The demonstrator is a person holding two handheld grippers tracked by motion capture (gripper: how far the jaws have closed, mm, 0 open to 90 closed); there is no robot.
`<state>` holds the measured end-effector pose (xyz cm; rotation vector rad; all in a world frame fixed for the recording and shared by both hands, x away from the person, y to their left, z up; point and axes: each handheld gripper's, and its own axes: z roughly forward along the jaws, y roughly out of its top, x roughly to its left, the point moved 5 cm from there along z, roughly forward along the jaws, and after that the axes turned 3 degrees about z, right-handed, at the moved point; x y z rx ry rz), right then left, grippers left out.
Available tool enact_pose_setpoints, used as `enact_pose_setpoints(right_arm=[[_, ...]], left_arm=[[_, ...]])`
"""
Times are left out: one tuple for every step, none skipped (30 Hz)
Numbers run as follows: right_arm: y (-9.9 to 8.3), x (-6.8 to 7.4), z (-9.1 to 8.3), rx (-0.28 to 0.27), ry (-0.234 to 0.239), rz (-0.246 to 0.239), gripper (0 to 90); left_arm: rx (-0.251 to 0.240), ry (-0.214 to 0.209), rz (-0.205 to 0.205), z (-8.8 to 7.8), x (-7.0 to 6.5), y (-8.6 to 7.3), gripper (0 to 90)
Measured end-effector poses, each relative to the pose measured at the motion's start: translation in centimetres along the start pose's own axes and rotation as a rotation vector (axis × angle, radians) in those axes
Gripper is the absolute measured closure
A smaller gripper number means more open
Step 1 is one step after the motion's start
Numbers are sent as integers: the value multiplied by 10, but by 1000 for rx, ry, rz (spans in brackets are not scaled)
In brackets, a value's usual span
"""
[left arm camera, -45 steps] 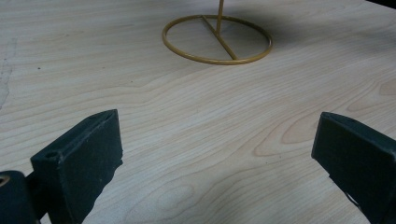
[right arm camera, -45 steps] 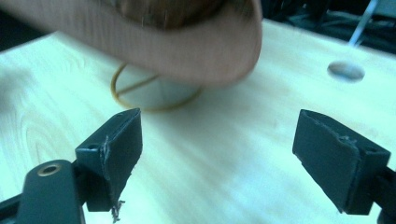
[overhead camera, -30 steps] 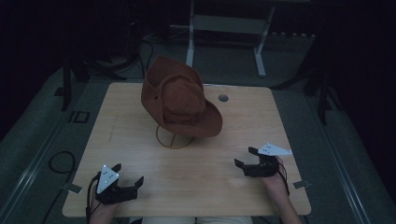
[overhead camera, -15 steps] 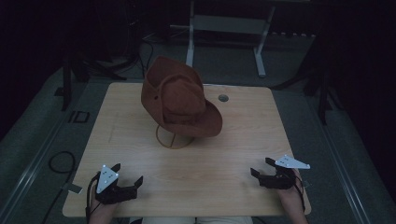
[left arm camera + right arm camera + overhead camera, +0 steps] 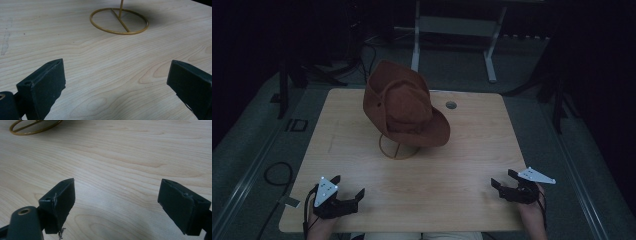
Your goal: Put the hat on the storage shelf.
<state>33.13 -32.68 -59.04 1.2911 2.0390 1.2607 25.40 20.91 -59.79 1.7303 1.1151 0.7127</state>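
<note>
both my grippers, left [image 5: 348, 199] and right [image 5: 503, 183], sit wide open and empty at the tabletop's [image 5: 462, 160] near corners, brown felt cowboy hat [image 5: 404, 107] perched on its gold wire ring stand [image 5: 119, 21] toward the far edge; looks like pre-reach, next move calls for both going forward to the brim.
</note>
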Motion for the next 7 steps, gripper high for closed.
enact_pose_setpoints(right_arm=[[0, 0, 0, 2, 0, -3, 143], [0, 0, 0, 1, 1, -8, 143], [-1, 0, 1, 3, 3, -13, 143], [-1, 1, 1, 5, 3, -15, 143], [-1, 1, 1, 7, 2, -19, 143], [-2, 2, 2, 11, 1, -21, 144], [-2, 2, 2, 13, -1, -28, 144]], left_arm=[[0, -2, -2, 0, 0, 0, 25], [-1, -1, -1, 0, 0, 0, 25], [-1, 0, 1, 0, 0, 0, 25], [-3, -2, -1, 0, 0, 0, 26], [0, -2, 1, 0, 0, 0, 25], [0, -1, 2, 0, 0, 0, 25], [-2, -2, 0, 0, 0, 0, 25]])
